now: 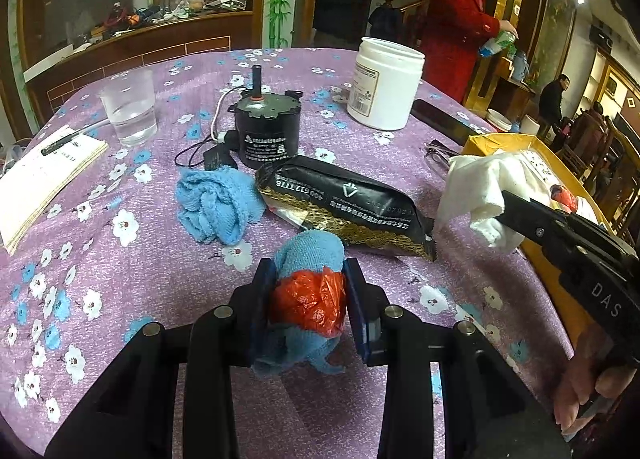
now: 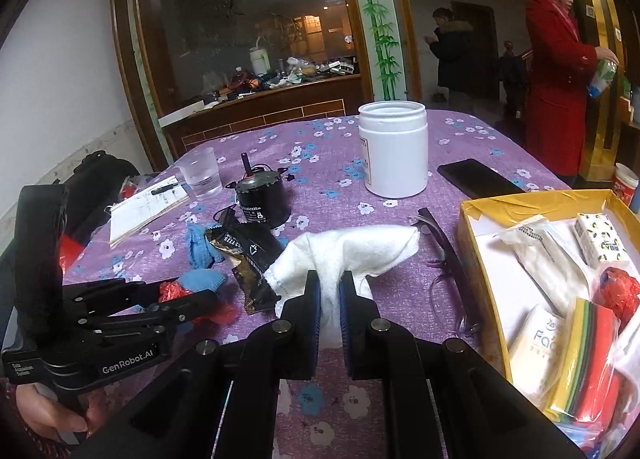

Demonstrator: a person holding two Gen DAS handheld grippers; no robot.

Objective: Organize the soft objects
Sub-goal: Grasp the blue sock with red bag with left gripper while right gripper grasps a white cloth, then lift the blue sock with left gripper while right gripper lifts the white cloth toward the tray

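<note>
White cloth (image 2: pixel 360 249): crumpled, pinched between the pads of the right gripper (image 2: pixel 330 301); its free end drapes out over the tablecloth, just beside the yellow box.
Right gripper: clenched on the white cloth; in the left wrist view it reaches in from the right (image 1: pixel 502 205) with the cloth bunched at its tip.
Blue cloth bundle (image 1: pixel 310 255): blue towelling with a crumpled red plastic bag (image 1: pixel 308 303) against it, both squeezed between the pads of the left gripper (image 1: pixel 310 299), above the table.
Left gripper: clamped on the blue bundle and red plastic together.
Second blue cloth (image 1: pixel 218 205): loose heap lying on the tablecloth, touching the black packet.
Black packet (image 1: pixel 348 205): black and gold, lying flat between the heap and the white cloth.
Yellow box (image 2: pixel 478 235): open, at the table's right edge; holds tissue packs, a striped multicoloured stack (image 2: pixel 588 351) and a red plastic ball (image 2: pixel 620 291).
Motor (image 1: pixel 266 131): black cylinder with upright shaft and wires, behind the packet.
White jar (image 1: pixel 384 83): lidless, upright, far side of the table.
Plastic cup (image 1: pixel 130 109): clear, part filled with water, far left.
Booklet (image 1: pixel 38 183): left edge, pen on top.
Phone (image 2: pixel 476 179): dark, flat, right of the jar.
Tablecloth (image 1: pixel 160 287): purple with a flower print.
</note>
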